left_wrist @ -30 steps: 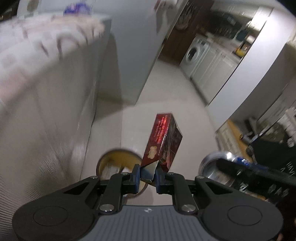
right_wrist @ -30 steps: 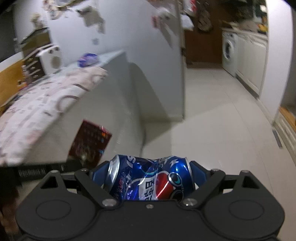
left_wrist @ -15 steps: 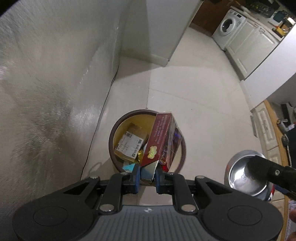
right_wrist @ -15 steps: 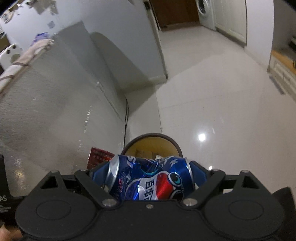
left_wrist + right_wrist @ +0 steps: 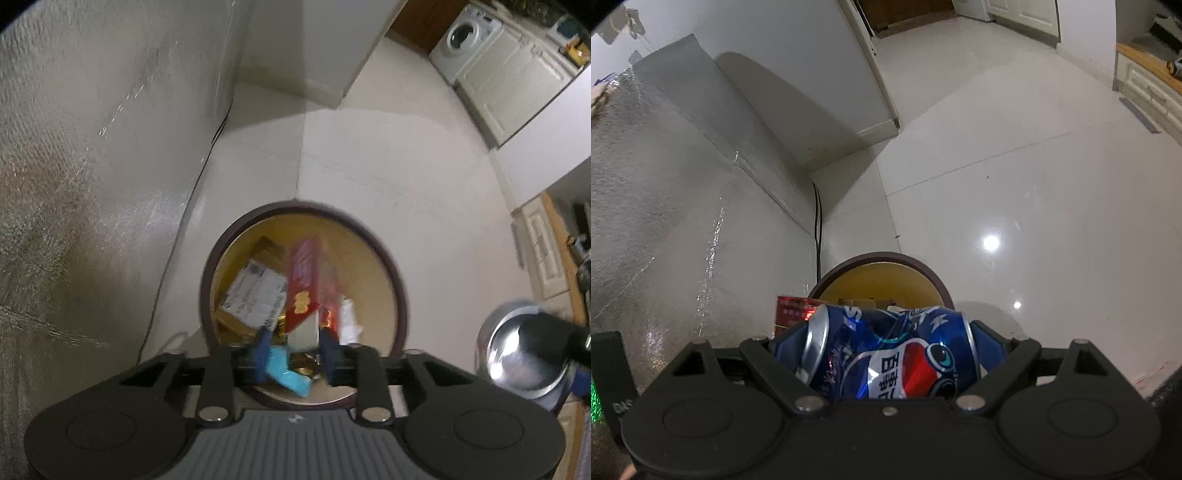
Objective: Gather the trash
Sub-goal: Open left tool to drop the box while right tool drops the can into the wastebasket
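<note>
A round bin (image 5: 391, 266) with a dark rim and yellow inside stands on the floor right below my left gripper (image 5: 295, 347). Its jaws are opening. The red box (image 5: 304, 280) hangs blurred between them over the bin, with a gap beside its white end, so the pads no longer press it. My right gripper (image 5: 890, 343) is shut on a crushed blue cola can (image 5: 894, 354), held sideways just short of the bin (image 5: 879, 258). The can's silver end (image 5: 517, 354) shows at the right of the left wrist view. A corner of the red box (image 5: 792, 308) peeks out left of the can.
A tall silver textured panel (image 5: 74, 184) rises left of the bin, with a black cable (image 5: 218, 133) running down its foot. Inside the bin lie a labelled cardboard parcel (image 5: 255, 291) and a turquoise item (image 5: 288, 373). A washing machine (image 5: 465, 40) and white cabinets stand far off on the tiled floor.
Both grippers have sunk from counter height down over the bin. The left jaws have spread and the red box has slipped loose. The right gripper keeps its hold on the can.
</note>
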Tool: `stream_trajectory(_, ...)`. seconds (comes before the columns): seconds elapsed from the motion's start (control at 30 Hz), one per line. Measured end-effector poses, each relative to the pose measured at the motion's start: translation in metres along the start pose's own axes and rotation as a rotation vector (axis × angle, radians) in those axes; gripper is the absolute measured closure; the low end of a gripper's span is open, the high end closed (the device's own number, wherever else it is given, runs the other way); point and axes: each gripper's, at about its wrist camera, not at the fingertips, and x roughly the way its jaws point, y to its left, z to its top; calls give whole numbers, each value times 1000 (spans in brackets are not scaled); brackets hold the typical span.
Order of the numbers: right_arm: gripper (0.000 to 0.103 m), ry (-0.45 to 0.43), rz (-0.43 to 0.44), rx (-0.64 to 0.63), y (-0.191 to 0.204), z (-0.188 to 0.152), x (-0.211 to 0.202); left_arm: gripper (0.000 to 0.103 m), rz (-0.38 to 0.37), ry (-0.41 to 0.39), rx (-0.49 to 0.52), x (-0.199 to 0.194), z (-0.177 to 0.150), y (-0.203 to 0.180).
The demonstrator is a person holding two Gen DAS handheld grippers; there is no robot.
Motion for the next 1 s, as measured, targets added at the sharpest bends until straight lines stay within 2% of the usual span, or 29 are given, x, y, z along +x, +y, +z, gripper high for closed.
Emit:
stream_trajectory(0.03,12,1,1,0,0,2,4,52,10,0,4,1,-2,3)
stream_trajectory(0.07,12,2,2,2,1,3,9,50,16,-4,10,1,-4,6)
stream_trajectory(0.2,11,7,28,15,11,10,34,49,54,0,51,3,-9,14)
stream_trajectory(0.27,11,0,30,9,18,11,45,44,59,4,69,3,-11,14)
stream_trajectory(0.37,0,-26,9,-11,24,11,54,36,66,10,99,-1,-14,12)
stream_trajectory(0.4,0,-26,-1,-20,25,10,56,35,67,13,108,-1,-15,11)
stream_trajectory(0.73,0,31,-31,-42,0,-4,48,17,77,39,134,-18,-27,8)
stream_trajectory(0.77,0,33,-30,-47,-1,-5,45,12,78,38,135,-20,-27,7)
stream_trajectory(1.0,0,24,-12,-99,0,-10,12,1,80,28,153,-46,-29,-1)
